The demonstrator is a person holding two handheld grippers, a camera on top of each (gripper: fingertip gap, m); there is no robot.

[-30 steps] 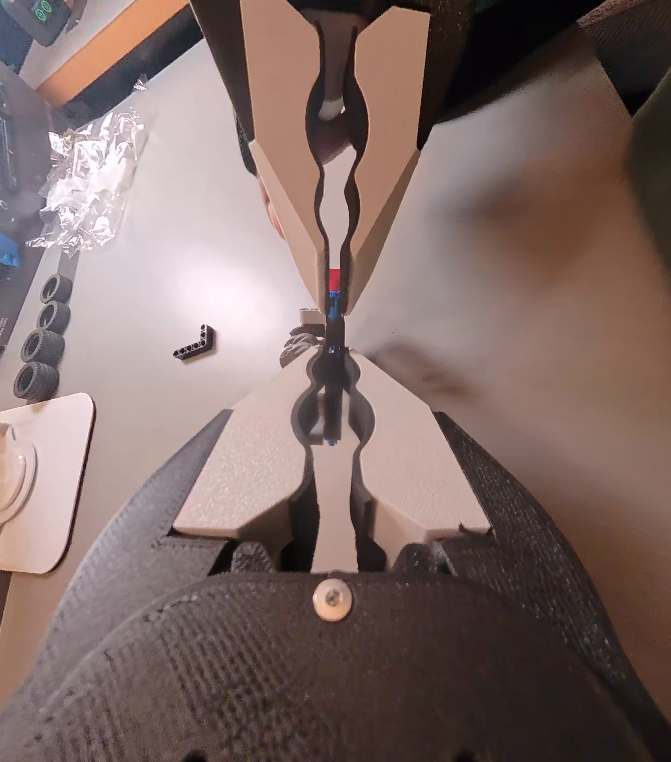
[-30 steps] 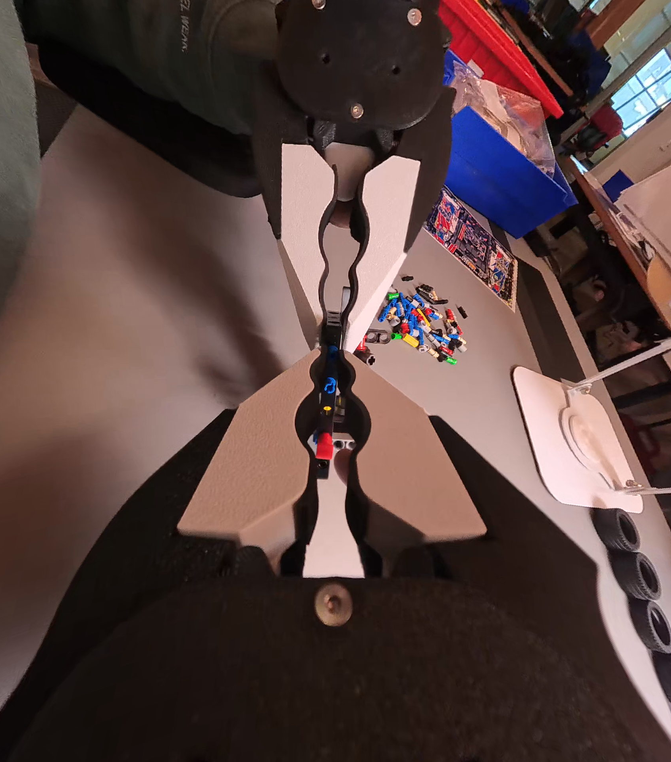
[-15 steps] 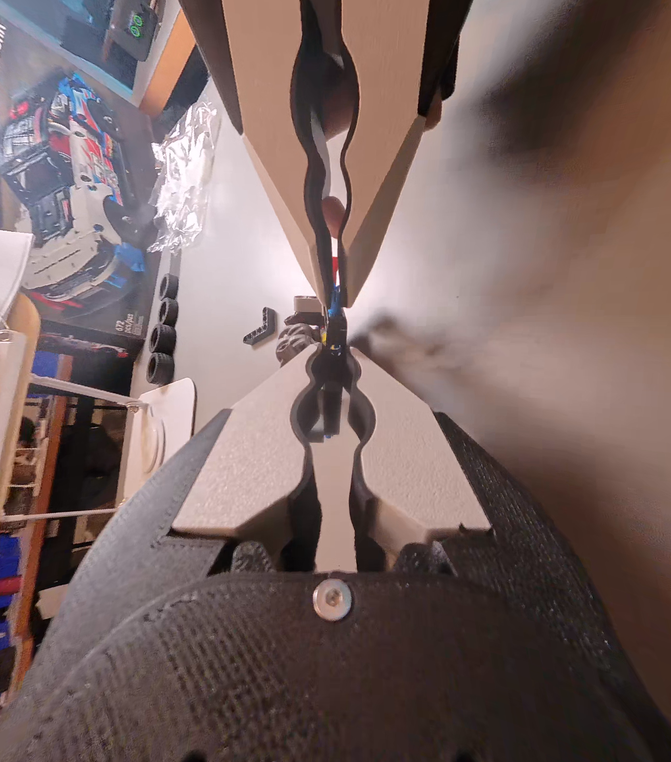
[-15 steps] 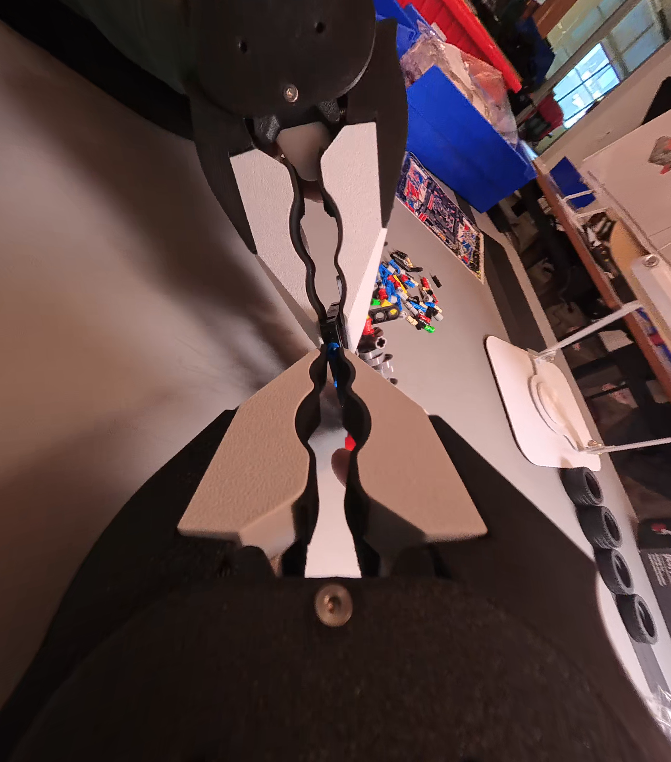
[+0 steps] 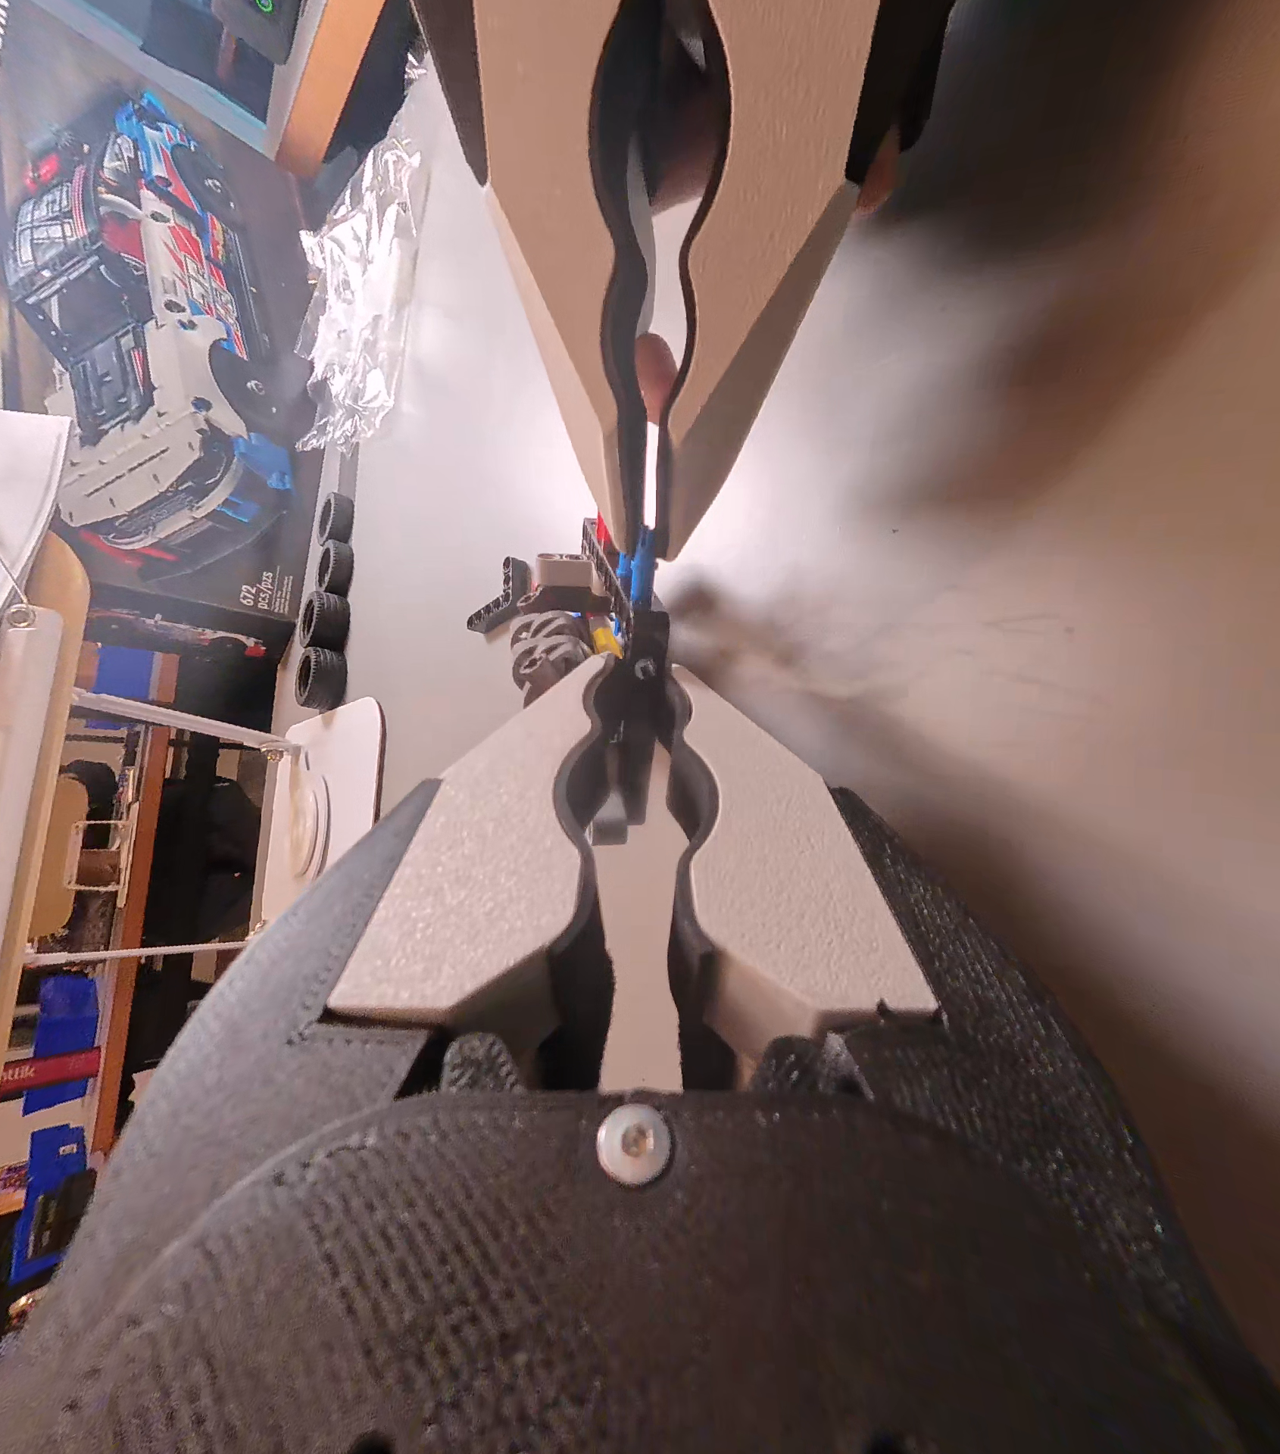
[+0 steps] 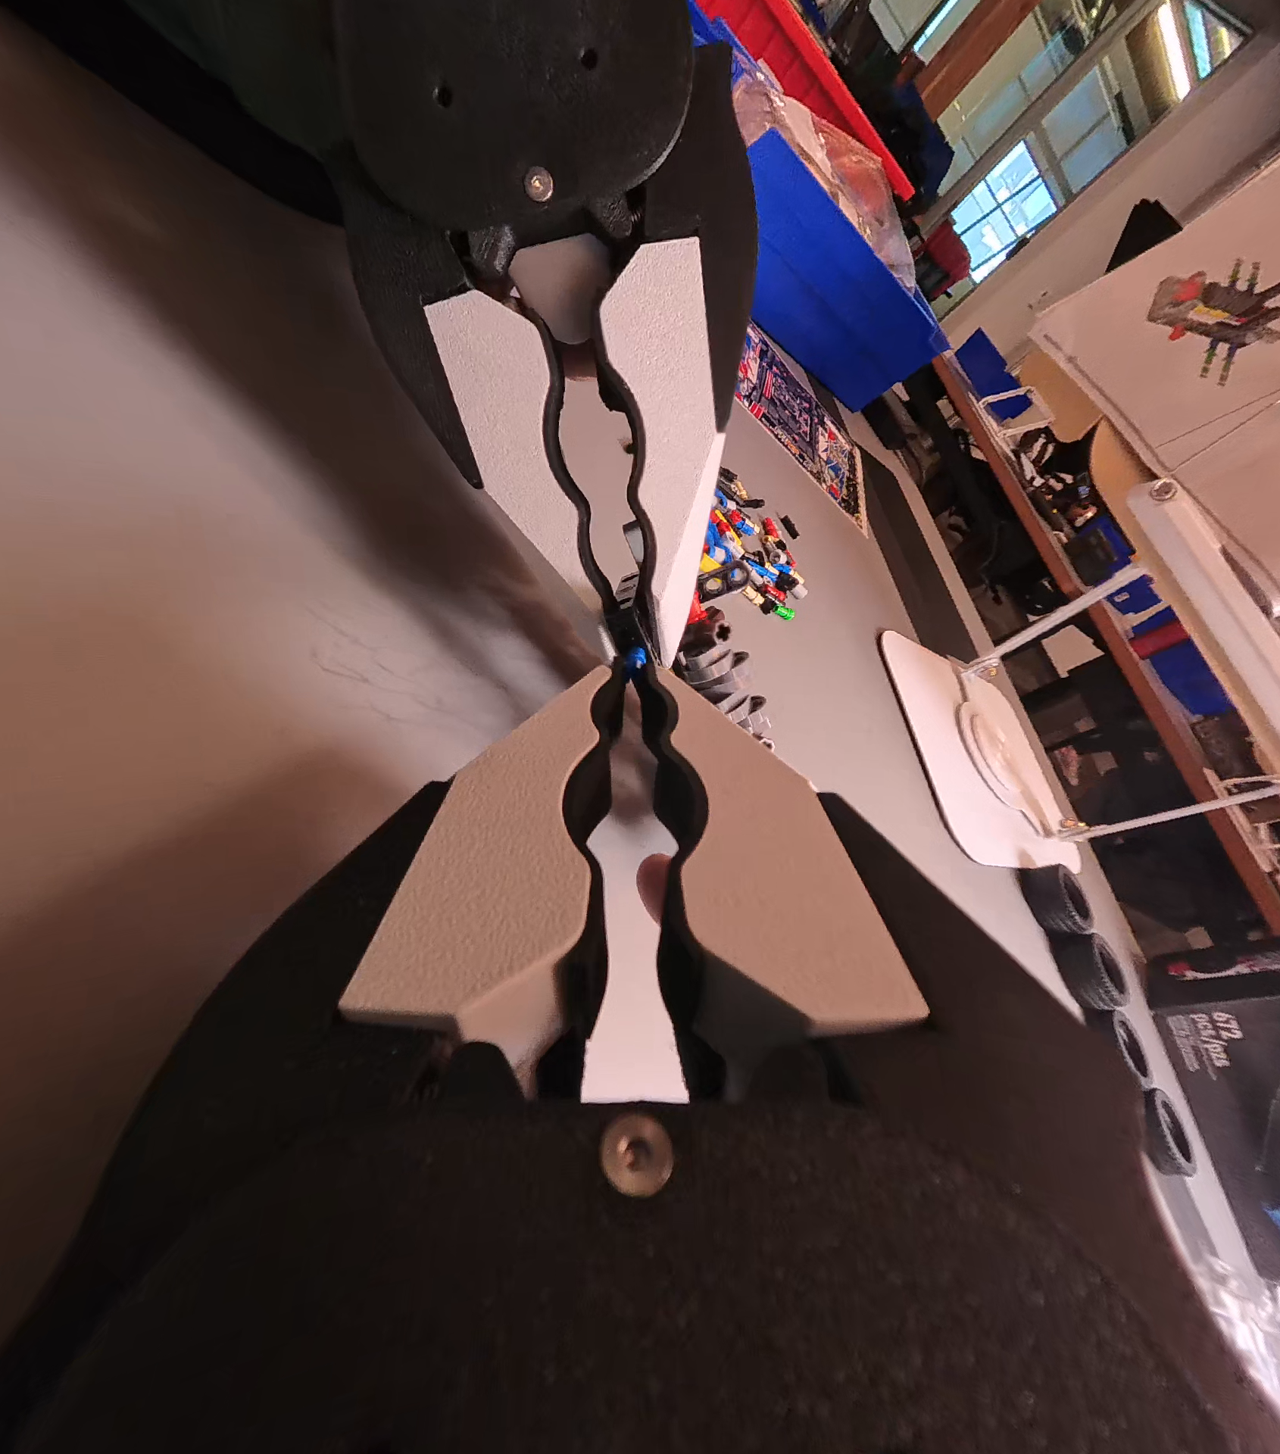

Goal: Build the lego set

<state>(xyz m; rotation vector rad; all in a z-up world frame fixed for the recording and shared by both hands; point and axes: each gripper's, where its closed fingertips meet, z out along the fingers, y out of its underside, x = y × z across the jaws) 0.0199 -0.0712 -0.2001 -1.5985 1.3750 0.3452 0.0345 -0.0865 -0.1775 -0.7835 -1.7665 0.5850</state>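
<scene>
Left gripper (image 5: 641, 684): clamped on black lego piece (image 5: 641, 669), tip to tip with right gripper (image 5: 649, 543).
Left view table (image 5: 464, 472): black tires (image 5: 322, 598), L-beam (image 5: 499, 602).
Right gripper (image 6: 629, 677): pinched on blue pin (image 6: 630, 657), meeting left gripper (image 6: 625, 606).
Right view table (image 6: 818, 692): loose brick pile (image 6: 751, 562).

tyres (image 5: 322, 602) beside box (image 5: 110, 315), on table (image 5: 464, 393)

grey table (image 6: 841, 708): loose lego pieces (image 6: 755, 562), four tyres (image 5: 324, 602), set box (image 5: 110, 315), plastic bag (image 5: 365, 315).
</scene>
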